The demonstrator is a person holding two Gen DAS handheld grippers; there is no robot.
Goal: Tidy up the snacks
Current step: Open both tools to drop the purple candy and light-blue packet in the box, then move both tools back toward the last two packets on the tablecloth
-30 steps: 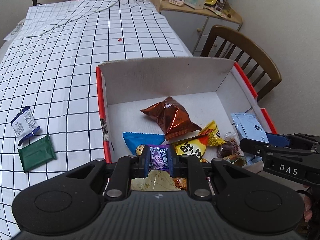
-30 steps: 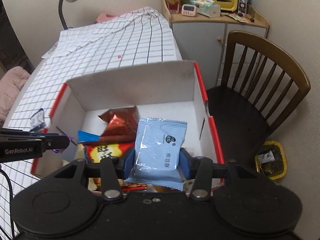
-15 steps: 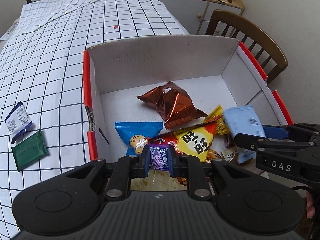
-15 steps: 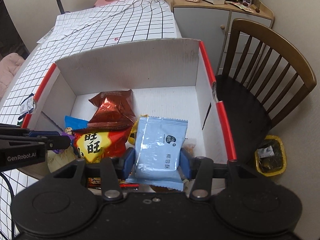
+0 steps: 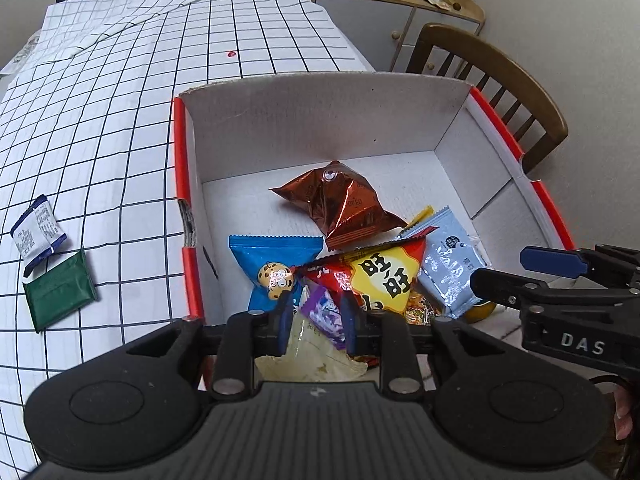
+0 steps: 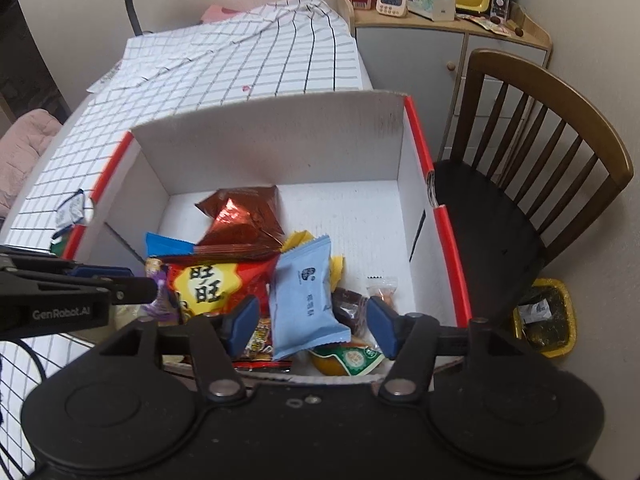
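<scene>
A white cardboard box (image 5: 320,116) with red rims stands on the checked tablecloth (image 5: 120,100) and holds several snack packets. My left gripper (image 5: 317,314) hangs over its near left corner. Its jaws are opening, and a purple packet (image 5: 324,312) sits tilted and loose between them. My right gripper (image 6: 312,322) is over the near right part, jaws opening wide. The light blue packet (image 6: 304,300) lies free between them on the pile. A brown foil packet (image 5: 340,204), a red-and-yellow packet (image 5: 380,276) and a blue cookie packet (image 5: 272,256) lie inside. A green packet (image 5: 58,296) and a white-blue sachet (image 5: 36,232) lie on the cloth left of the box.
A dark wooden chair (image 6: 540,160) stands right beside the box. Behind it is a cabinet (image 6: 440,52) with a clock, tissues and other clutter on top. A yellow tray (image 6: 544,320) sits on the floor under the chair. A lamp stem (image 6: 132,4) rises at the far left.
The right jaws spread and let go of the light blue packet, which now lies in the box. The left jaws eased apart and the purple packet has tipped sideways.
</scene>
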